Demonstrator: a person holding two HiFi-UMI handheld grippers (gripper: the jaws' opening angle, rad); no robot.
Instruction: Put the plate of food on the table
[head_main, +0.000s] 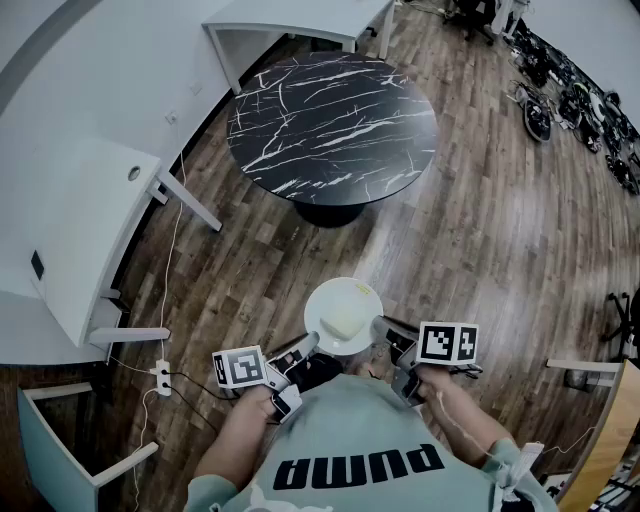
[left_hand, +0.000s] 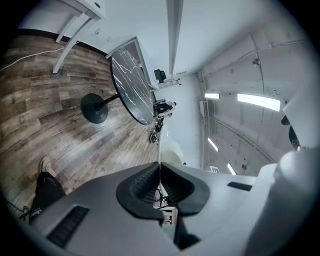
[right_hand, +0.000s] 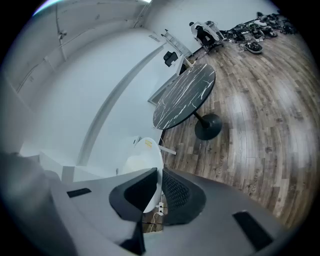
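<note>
The left gripper (head_main: 308, 346) and the right gripper (head_main: 384, 332) are held low and close in front of the person's chest, with both forearms bent inward. The white plate (head_main: 343, 296), with a pale piece of food (head_main: 340, 324) on it, is held level between them. Its left rim is pinched by the almost closed left jaws, and its right rim is clamped by the right jaws. The plate is seen in the air above the wooden floor (head_main: 480, 230), well apart from the round black marble table (head_main: 330, 125) ahead. A white desk (head_main: 90, 220) is placed along the wall at the left.
</note>
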